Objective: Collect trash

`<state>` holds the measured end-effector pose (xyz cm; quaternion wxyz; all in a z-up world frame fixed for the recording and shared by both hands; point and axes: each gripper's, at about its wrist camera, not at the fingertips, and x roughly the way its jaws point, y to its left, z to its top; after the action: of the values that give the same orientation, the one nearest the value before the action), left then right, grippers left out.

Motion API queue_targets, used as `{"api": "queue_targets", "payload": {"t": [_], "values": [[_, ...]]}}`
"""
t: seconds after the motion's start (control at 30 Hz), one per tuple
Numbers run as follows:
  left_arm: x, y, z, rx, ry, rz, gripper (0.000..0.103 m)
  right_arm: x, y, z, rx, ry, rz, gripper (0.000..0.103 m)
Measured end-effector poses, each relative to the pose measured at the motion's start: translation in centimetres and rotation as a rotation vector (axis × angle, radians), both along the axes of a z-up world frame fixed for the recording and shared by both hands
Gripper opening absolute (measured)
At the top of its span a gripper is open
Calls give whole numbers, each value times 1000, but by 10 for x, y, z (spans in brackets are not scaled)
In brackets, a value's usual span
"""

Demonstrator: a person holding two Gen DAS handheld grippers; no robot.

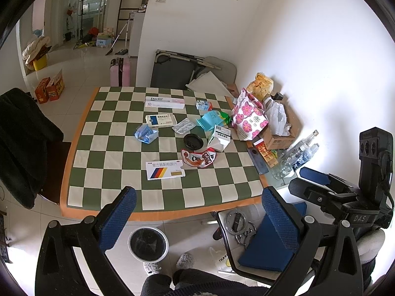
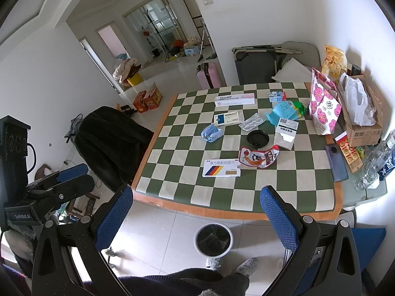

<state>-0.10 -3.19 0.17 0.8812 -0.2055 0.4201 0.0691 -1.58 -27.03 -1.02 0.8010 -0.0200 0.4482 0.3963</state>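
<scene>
Trash lies on a green-and-cream checked table (image 1: 103, 162) (image 2: 284, 194): a red snack wrapper (image 1: 198, 157) (image 2: 258, 157), a black lid (image 1: 193, 141) (image 2: 258, 138), a striped medicine box (image 1: 165, 170) (image 2: 221, 169), a white carton (image 1: 219, 138) (image 2: 285, 133), a blue crumpled wrapper (image 1: 145, 133) (image 2: 211, 133), a foil blister pack (image 1: 184, 126) (image 2: 251, 122) and teal packaging (image 1: 209, 120) (image 2: 284, 111). A round bin (image 1: 148, 244) (image 2: 213, 240) with a black liner stands on the floor before the table. My left gripper (image 1: 200, 219) and right gripper (image 2: 197, 222) are open, empty, held above the bin short of the table.
A floral gift bag (image 1: 249, 118) (image 2: 323, 103), a cardboard box (image 1: 281, 128), a phone (image 2: 335, 162) and bottles (image 1: 296, 155) crowd the table's right side. A chair with a black coat (image 1: 22, 143) (image 2: 111, 143) stands left. A blue-cushioned stool (image 1: 266, 249) is on the floor at right.
</scene>
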Motion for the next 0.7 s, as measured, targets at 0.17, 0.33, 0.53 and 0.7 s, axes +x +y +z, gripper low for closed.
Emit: {"api": "queue_targets", "payload": {"t": [0.17,0.33,0.53,0.7], "values": [[0,0,0,-1,-1,1,103,-1,0,-1,-1,5,-1,103],[-1,-1,0,0,-1,0,103,-2,0,-2,0,5,0,103],[-1,-1,-1,-2,-1,-1,103,-2,1,-3,0,7,0,103],[-2,-6,-1,-3,1,-6,103,-2,3,-3,1,10,-2,103]]}}
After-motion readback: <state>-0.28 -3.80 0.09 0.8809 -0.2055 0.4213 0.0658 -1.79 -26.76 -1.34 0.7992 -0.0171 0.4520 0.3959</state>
